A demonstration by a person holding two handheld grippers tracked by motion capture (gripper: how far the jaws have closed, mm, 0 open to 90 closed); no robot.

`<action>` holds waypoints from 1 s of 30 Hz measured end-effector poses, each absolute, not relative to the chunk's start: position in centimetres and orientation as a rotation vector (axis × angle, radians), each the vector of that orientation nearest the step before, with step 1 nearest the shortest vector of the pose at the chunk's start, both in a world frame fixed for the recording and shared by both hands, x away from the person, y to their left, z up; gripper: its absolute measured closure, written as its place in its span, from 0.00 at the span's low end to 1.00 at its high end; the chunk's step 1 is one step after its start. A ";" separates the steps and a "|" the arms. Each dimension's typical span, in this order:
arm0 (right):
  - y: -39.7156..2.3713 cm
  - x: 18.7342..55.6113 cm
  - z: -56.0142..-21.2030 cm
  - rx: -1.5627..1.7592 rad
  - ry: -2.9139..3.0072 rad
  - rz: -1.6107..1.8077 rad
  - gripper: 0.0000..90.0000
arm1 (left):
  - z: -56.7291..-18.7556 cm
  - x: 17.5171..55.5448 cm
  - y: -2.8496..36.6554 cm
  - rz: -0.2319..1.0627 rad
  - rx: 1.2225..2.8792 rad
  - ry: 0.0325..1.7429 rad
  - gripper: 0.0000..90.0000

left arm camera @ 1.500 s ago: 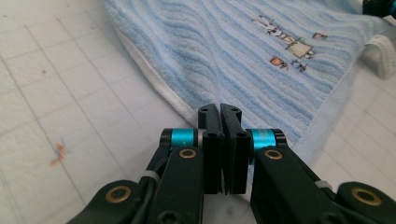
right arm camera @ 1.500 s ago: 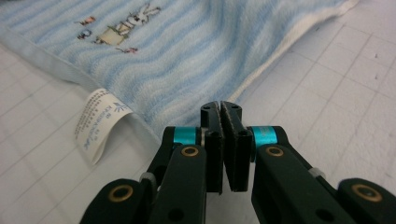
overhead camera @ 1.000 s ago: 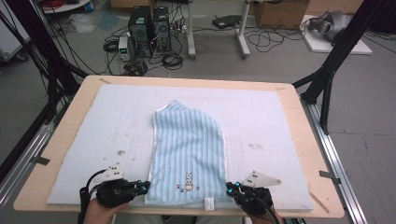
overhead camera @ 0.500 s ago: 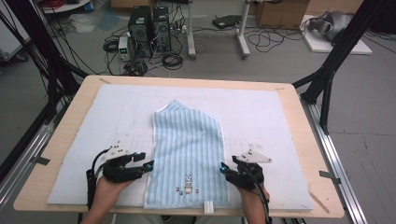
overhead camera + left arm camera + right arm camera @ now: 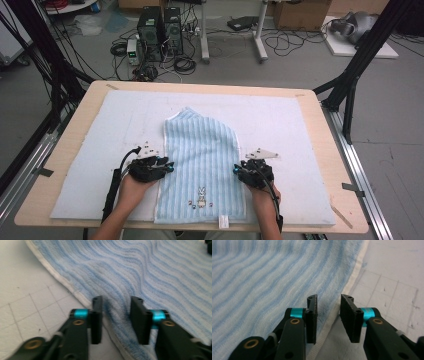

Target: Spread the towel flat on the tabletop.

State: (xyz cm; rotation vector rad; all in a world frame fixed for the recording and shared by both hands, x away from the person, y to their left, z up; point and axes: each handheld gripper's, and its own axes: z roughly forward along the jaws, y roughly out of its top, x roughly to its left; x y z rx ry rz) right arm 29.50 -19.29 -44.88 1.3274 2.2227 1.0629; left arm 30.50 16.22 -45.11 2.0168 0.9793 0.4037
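Seen from the high view, the blue striped towel (image 5: 204, 167) lies flat on the white mat (image 5: 90, 150) of the worktop (image 5: 65, 127), its long axis running away from the person. The left hand-held gripper (image 5: 169, 165) sits at the towel's left long edge and the right hand-held gripper (image 5: 236, 169) at its right long edge, each pointing inward, so each edge has its own nearer hand.

Next, the left gripper view: its jaws have just been closing and stand somewhat apart, straddling the white hem (image 5: 72, 291) with the striped cloth (image 5: 150, 272) ahead and to the right (the pads press on nothing yet).

Last, the right gripper view mirrors this: its jaws, also just closing, stand apart over the hem (image 5: 352, 280), the towel (image 5: 267, 282) lying ahead and leftward, the gridded mat (image 5: 397, 292) on the right.
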 end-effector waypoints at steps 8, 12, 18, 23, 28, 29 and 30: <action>-20.0 28.0 -44.8 1.273 2.309 1.119 0.96 | -44.6 29.6 16.6 0.305 2.069 0.919 0.95; -20.5 26.7 -44.8 1.268 2.324 1.148 0.96 | -44.2 28.8 16.8 0.267 2.068 0.891 0.95; -20.9 24.8 -44.5 1.241 2.352 1.159 0.96 | -44.3 27.5 17.2 0.215 2.066 0.874 0.95; -21.1 23.6 -44.3 1.228 2.382 1.161 0.96 | -44.7 26.7 17.9 0.179 2.044 0.875 0.95; -21.5 23.8 -43.6 1.227 2.327 1.206 0.74 | -44.6 26.8 18.4 0.265 1.965 0.875 0.60; -21.8 24.4 -43.3 1.242 2.275 1.222 0.64 | -44.5 27.0 18.6 0.280 1.945 0.876 0.55; -22.0 24.9 -43.1 1.258 2.234 1.237 0.58 | -44.5 27.1 18.7 0.292 1.928 0.876 0.52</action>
